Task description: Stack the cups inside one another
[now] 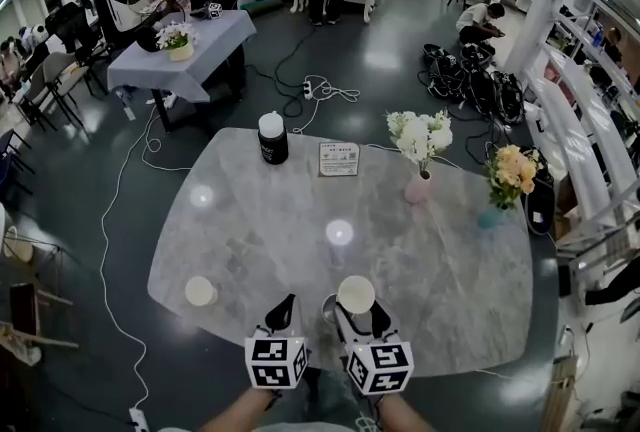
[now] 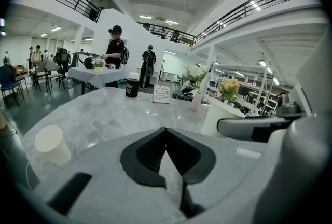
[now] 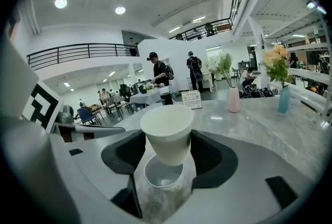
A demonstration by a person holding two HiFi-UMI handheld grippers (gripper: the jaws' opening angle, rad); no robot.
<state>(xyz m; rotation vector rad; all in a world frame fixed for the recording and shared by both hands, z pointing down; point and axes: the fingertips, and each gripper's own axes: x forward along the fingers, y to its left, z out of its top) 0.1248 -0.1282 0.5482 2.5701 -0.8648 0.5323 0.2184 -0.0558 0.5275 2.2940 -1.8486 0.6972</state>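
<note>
Indoors, a grey marble tabletop [image 1: 270, 220] stands on a dark floor [image 1: 400, 50] (cables [image 1: 322, 90] trail across it). The right tool [image 3: 167, 150] clamps a white cup [image 1: 355, 294] just above a second cup [image 3: 163, 173] on the tabletop. The left tool [image 2: 166, 132], jaws together, grips nothing. A third cup [image 1: 200, 291] stands well left.

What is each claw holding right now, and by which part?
The right claw grips a white paper cup by its sides, above a second cup. The left claw is shut on nothing.
</note>
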